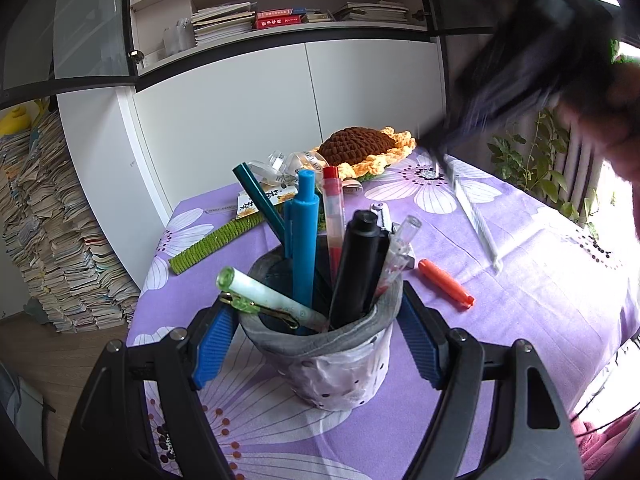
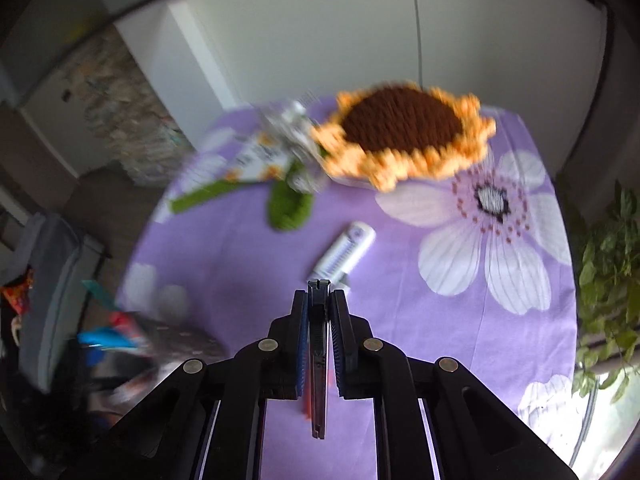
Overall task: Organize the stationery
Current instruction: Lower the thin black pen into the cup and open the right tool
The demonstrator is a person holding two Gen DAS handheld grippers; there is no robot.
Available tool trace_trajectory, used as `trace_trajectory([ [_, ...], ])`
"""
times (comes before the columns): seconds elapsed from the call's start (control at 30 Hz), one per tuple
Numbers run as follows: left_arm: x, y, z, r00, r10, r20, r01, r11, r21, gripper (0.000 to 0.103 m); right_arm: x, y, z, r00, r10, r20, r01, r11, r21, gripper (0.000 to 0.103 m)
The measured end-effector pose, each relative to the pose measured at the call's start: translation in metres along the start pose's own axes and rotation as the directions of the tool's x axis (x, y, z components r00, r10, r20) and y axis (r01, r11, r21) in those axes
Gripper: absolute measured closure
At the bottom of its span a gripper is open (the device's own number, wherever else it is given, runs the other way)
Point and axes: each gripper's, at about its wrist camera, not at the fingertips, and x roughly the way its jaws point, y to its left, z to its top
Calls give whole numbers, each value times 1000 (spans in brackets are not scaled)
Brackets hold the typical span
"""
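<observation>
2 grippers work over the purple tablecloth (image 2: pixel 248 264): the left gripper (image 1: pixel 316 344) brackets the pen holder (image 1: pixel 336 360) without clearly touching it, while the right gripper (image 2: pixel 319 304) clamps a utility knife (image 2: pixel 319 360).

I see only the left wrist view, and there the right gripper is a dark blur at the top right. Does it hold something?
Observer: Yes. The right gripper is shut on a slim dark tool; it looks like a utility knife.
Operator: Does the tool come out past the fingertips?
Observer: Only a little; its tip shows just beyond them.
Operator: What lies in front of it? The pens block my view.
Observer: A white ridged item lies flat on the purple cloth, apart from the crocheted sunflower.
</observation>
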Motion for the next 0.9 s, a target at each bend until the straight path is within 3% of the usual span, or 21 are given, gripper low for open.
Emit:
trace_trajectory([
  [0.13,-1,0,-1,1000,-1,-2,1,1000,-4,28,-54,31,-1,983,91,159,-80,994,-72,91],
  [0.27,-1,1,-1,1000,-2,-4,2,1000,-7,28,-84,63,-4,932,216,290,-172,970,-169,91],
  [0.33,-1,2,-2,1000,-7,-6,7,1000,-13,28,-85,77,-7,912,229,339,-164,964,-210,91],
  [0.63,5,4,-3,998,-54,-44,51,997,-62,33,-47,93,-14,883,210,421,-127,968,-217,91],
  [0.73,4,3,-2,998,-50,-43,48,998,-49,33,-41,91,-17,884,250,396,-175,961,-216,91],
  [0.9,3,3,-3,998,-46,-36,45,998,-47,33,-44,89,-29,876,262,404,-166,952,-256,91],
])
